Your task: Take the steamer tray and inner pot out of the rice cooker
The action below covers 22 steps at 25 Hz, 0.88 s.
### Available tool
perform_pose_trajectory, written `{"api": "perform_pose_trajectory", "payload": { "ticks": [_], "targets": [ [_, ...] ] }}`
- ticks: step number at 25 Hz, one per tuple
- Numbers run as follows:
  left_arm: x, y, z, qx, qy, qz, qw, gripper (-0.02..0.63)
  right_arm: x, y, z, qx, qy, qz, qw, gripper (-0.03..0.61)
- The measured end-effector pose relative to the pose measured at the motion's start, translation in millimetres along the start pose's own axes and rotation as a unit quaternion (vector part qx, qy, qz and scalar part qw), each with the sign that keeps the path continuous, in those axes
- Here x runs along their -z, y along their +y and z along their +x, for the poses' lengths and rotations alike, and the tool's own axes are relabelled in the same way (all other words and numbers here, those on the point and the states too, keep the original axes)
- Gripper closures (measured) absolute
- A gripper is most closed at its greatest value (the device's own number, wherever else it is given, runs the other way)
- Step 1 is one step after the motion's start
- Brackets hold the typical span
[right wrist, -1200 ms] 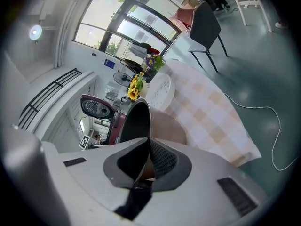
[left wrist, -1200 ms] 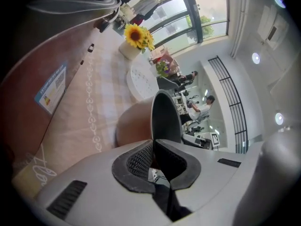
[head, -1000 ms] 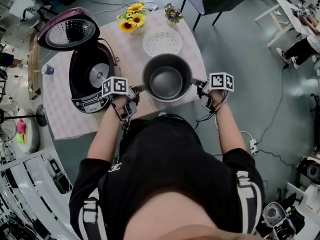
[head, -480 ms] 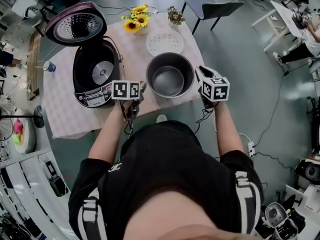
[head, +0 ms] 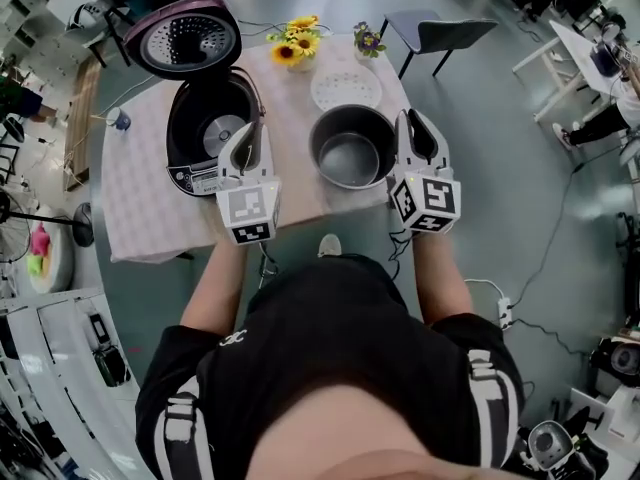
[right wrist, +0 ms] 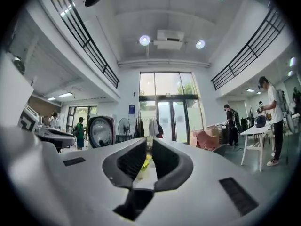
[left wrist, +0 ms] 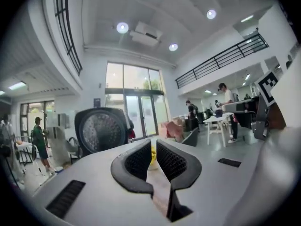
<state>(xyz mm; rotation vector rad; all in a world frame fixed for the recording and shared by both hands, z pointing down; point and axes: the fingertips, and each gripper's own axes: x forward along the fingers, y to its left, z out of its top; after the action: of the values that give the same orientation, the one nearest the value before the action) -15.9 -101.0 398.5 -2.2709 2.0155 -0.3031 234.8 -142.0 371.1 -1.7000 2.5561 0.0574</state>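
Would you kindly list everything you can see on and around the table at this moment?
table: one, pale checked cloth, centre
rice cooker: one, black, purple lid open, table's left part
pot: one, grey metal, on the table right of the cooker
steamer tray: one, white, behind the pot
sunflowers: one bunch, yellow, table's far edge
purple flowers: one small bunch, right of the sunflowers
chair: one, grey, beyond the table
left gripper: one, white, by the cooker, fingers together, empty
right gripper: one, white, right of the pot, fingers just opened slightly, nothing between
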Motion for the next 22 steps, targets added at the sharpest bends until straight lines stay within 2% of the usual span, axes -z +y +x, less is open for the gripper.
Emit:
{"api": "perform_pose_trajectory", "payload": {
  "ticks": [2, 4, 9, 14, 22],
  "targets": [
    [-13, 9, -19, -0.02, -0.018, -0.004, 0.9996, 0.592, -21, 10, -13, 0.012, -0.03, 0.002, 0.999, 0.581],
    [-17, 15, -39, -0.032, -0.026, -0.016, 0.999, 0.598, -32, 21, -26, 0.01, -0.042, -0.002, 0.999, 0.581],
    [-11, 23, -73, -0.054, -0.027, -0.038, 0.9975, 0.611, -31, 45, -52, -0.008, -0.037, -0.015, 0.999, 0.581],
    [2, 25, -91, -0.054, -0.007, -0.06, 0.9967, 0.611, -28, 54, -71, -0.019, -0.032, -0.012, 0.999, 0.581],
    [2, 29, -110, -0.058, -0.011, -0.041, 0.9974, 0.611, -24, 65, -80, -0.019, -0.023, -0.02, 0.999, 0.581]
  ]
}}
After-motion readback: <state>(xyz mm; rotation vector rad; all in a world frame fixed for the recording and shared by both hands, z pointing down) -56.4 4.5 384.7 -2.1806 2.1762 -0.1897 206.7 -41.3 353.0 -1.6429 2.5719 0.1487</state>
